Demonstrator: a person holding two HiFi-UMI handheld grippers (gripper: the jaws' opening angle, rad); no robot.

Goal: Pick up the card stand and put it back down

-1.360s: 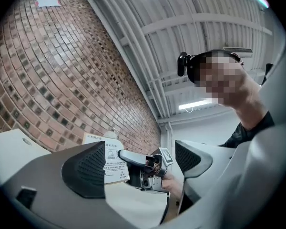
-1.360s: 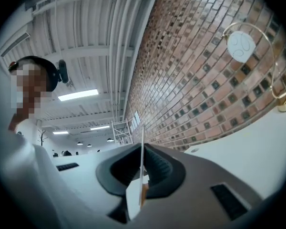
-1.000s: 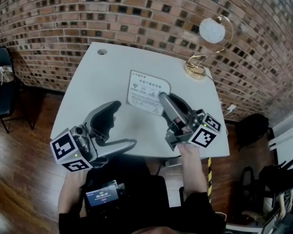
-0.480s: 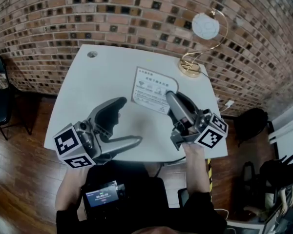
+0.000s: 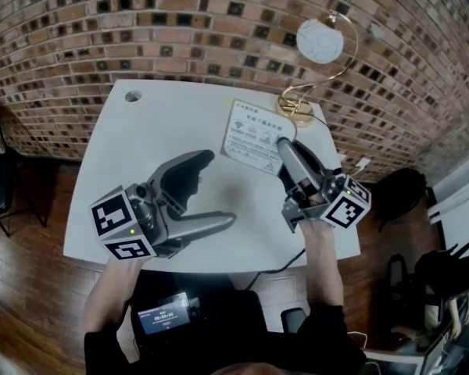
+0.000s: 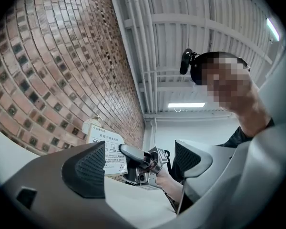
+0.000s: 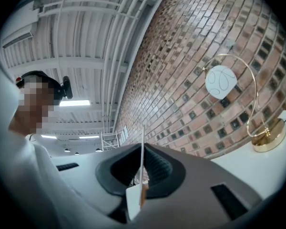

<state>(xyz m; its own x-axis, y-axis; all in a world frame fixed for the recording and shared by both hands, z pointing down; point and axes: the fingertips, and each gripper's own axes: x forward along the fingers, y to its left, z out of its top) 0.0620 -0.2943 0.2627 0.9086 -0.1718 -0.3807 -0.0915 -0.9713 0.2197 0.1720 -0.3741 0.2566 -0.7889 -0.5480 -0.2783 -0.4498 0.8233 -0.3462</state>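
The card stand (image 5: 254, 133), a white printed sheet, is tilted over the back right part of the white table (image 5: 141, 147), just in front of the gold foot of the arched lamp (image 5: 297, 114); no view shows whether it touches the tabletop. The right gripper (image 5: 284, 147) pinches the stand's near edge, its jaws pressed together on the thin sheet, which shows edge-on in that gripper's view. The left gripper (image 5: 219, 187) hovers over the front of the table well to the left, with its jaws spread wide and nothing between its pads, and a brick wall (image 5: 141, 30) stands behind.
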